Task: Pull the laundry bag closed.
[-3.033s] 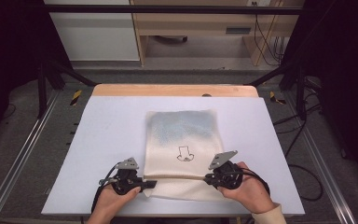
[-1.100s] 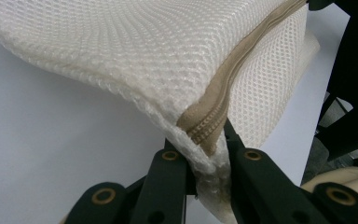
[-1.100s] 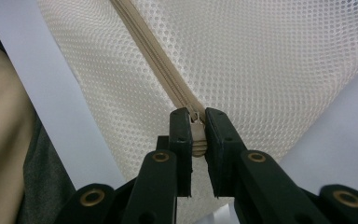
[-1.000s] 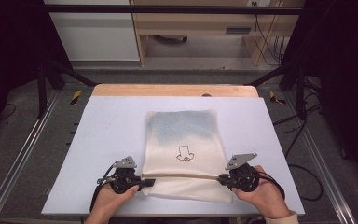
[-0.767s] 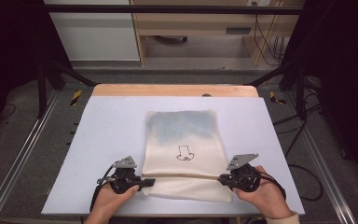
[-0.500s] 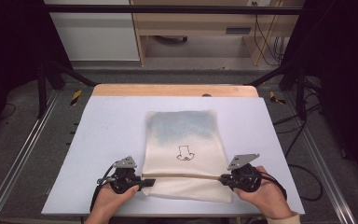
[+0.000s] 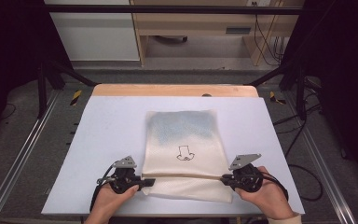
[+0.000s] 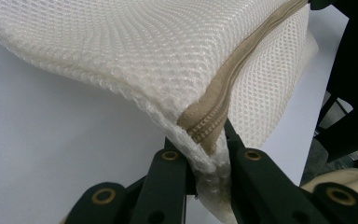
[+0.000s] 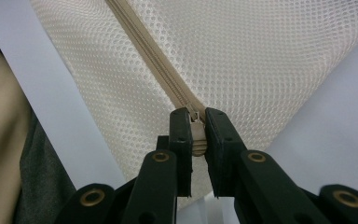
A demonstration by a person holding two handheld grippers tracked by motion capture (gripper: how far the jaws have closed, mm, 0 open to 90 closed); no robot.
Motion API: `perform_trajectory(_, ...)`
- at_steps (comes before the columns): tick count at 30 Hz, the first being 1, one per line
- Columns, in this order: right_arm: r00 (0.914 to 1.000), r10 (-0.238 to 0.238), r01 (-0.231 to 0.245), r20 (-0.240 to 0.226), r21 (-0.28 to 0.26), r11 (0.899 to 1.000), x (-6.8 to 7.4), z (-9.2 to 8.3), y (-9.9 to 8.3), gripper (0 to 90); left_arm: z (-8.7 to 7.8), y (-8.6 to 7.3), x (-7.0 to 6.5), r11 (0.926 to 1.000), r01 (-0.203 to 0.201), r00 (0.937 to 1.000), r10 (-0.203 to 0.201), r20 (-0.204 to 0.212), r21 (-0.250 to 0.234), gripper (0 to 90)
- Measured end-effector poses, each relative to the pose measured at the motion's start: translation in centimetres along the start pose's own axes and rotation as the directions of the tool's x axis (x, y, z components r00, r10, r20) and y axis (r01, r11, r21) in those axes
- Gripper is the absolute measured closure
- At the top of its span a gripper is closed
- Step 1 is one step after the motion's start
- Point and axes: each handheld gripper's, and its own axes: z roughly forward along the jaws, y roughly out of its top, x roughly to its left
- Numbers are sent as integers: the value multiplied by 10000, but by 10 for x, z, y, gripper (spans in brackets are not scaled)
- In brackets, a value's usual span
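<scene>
A cream mesh bag (image 7: 182, 140) with a small black drawing lies on the white table (image 7: 98, 126). A beige zipper (image 7: 186, 176) runs across its near end. My left gripper (image 7: 147, 181) is shut on the bag's left corner at the zipper's end; in the left gripper view the jaws (image 8: 205, 149) pinch mesh (image 8: 121, 46) and zipper tape (image 8: 233, 79), lifting the corner slightly. At the bag's right edge my right gripper (image 7: 224, 178) is shut on the zipper pull (image 9: 196, 135), where the closed zipper (image 9: 144, 51) ends between its jaws (image 9: 195, 126).
A wooden strip (image 7: 177, 89) borders the table's far edge. Metal rails (image 7: 23, 154) run along both sides, with cables (image 7: 307, 172) on the floor at the right. A cabinet and shelf stand behind. Bare table surface lies left, right and beyond the bag.
Since the earliest frame my right gripper has moved right along the zipper to the bag's right edge. Over the last second both hands have stayed still.
</scene>
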Motion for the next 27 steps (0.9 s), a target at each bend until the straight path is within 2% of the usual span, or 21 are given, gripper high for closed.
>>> perform_trajectory(27, 9994, 341, -342, 83, 106, 9994, -8, -1, -12, 818, -5, 2, 1, 9998, -51, 10000, 50, -60, -191, 848)
